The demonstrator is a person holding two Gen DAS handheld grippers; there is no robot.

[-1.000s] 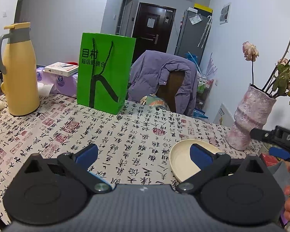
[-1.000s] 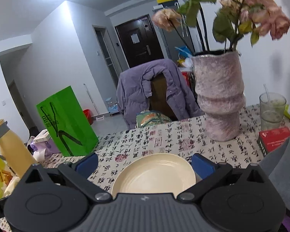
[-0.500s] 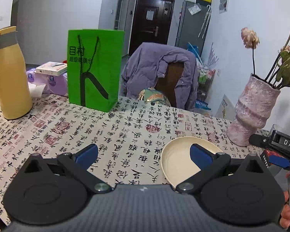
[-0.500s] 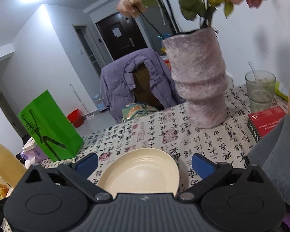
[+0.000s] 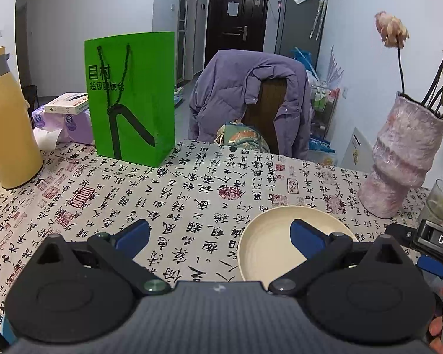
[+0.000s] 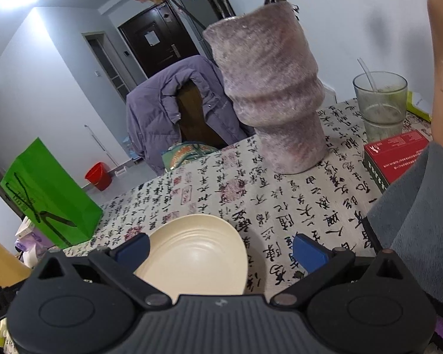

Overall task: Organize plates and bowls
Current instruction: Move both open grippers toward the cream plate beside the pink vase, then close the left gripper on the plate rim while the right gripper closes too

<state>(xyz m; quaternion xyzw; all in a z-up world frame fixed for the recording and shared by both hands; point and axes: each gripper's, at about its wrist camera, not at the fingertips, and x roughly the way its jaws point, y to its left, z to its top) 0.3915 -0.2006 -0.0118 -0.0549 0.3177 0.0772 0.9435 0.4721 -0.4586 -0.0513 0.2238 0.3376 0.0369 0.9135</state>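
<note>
A cream plate (image 5: 268, 244) lies flat on the calligraphy-print tablecloth (image 5: 177, 194). In the left wrist view it sits behind my left gripper's right finger. My left gripper (image 5: 220, 233) is open and empty above the table. In the right wrist view the same plate (image 6: 198, 253) lies between the fingers, closer to the left one. My right gripper (image 6: 220, 249) is open and empty just above the plate. The right gripper's body (image 5: 434, 242) shows at the left view's right edge.
A pink textured vase (image 6: 268, 88) with dried flowers stands behind the plate. A glass with a straw (image 6: 379, 100) and a red box (image 6: 394, 155) are at the right. A green paper bag (image 5: 133, 94), a yellow jug (image 5: 6, 124) and a jacket-draped chair (image 5: 251, 100) are further off.
My right gripper has moved right and tilted, so the plate now sits towards its left finger and the vase looms closer. My left gripper has shifted a little; both stay open.
</note>
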